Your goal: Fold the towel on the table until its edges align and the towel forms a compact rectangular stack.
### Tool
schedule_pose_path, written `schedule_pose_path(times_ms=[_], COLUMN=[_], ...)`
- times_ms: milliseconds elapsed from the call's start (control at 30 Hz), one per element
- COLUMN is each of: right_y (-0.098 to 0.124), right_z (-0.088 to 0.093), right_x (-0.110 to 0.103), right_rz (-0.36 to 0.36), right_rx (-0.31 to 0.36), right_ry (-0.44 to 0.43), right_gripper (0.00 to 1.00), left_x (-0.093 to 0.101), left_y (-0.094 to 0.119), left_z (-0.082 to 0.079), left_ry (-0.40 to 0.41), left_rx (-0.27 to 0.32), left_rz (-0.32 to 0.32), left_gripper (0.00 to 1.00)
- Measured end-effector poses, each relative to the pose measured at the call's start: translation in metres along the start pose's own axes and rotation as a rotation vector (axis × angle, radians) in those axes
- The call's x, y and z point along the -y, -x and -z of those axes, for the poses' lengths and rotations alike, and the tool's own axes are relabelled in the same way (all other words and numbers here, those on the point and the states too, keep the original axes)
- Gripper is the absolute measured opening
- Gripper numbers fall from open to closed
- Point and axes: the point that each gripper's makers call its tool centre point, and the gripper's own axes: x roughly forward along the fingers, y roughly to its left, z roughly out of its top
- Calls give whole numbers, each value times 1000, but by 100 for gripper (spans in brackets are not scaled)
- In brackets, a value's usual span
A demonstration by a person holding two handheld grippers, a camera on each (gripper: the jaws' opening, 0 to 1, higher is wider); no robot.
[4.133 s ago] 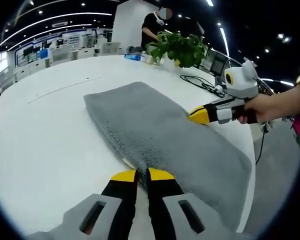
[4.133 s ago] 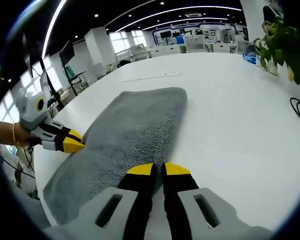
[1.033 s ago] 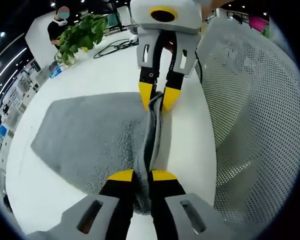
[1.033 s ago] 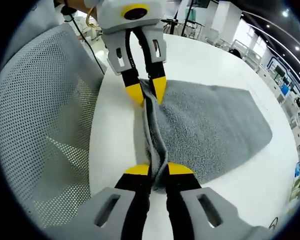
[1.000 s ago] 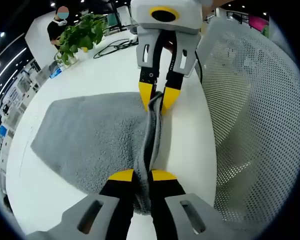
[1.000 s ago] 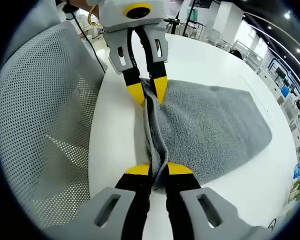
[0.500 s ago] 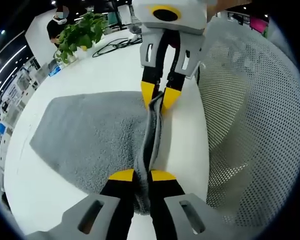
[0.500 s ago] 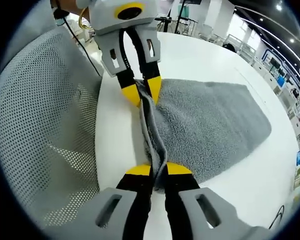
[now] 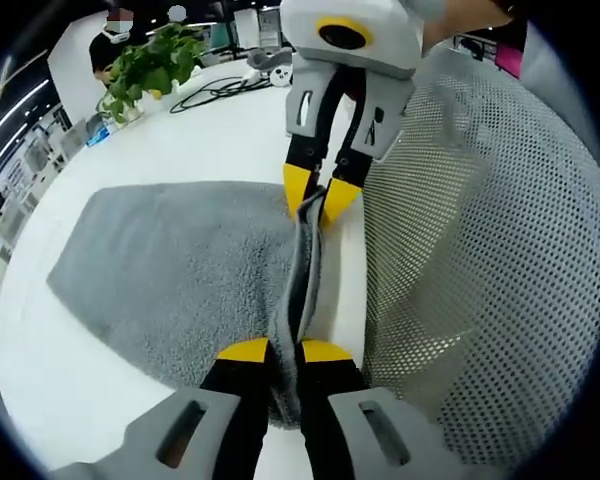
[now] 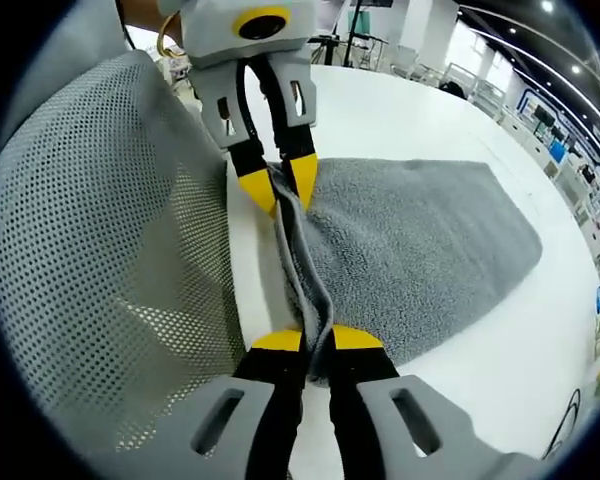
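So both grippers are clamped on the towel's [image 9: 170, 260] near edge: left gripper [image 9: 273, 352] on one corner, right gripper [image 10: 303, 339] on the other. Towel spreads away across the worktop [image 9: 210, 130], so the fold goes far.

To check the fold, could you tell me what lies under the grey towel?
The white table shows all around the grey towel. Beneath the cloth nothing can be seen; the left gripper and right gripper pinch its near edge.
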Motion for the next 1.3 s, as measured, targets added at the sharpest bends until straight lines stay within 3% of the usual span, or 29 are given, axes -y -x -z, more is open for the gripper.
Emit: schedule_pose_path(times_ms=[200, 300, 533, 1300], right_y=[6, 10, 20, 81], right_z=[-1, -3, -9, -54], right_x=[-7, -8, -4, 11], right_rz=[8, 26, 62, 135], right_rx=[-24, -17, 14, 148], right_ry=[6, -1, -18, -64], right_gripper=[5, 5, 5, 5], left_x=[7, 7, 6, -9], left_y=[1, 2, 12, 80], left_z=[-1, -1, -7, -48], left_ry=[41, 72, 55, 81], left_rx=[13, 30, 32, 137], left_rz=[-7, -42, -50, -101], left_gripper=[9, 8, 8, 8])
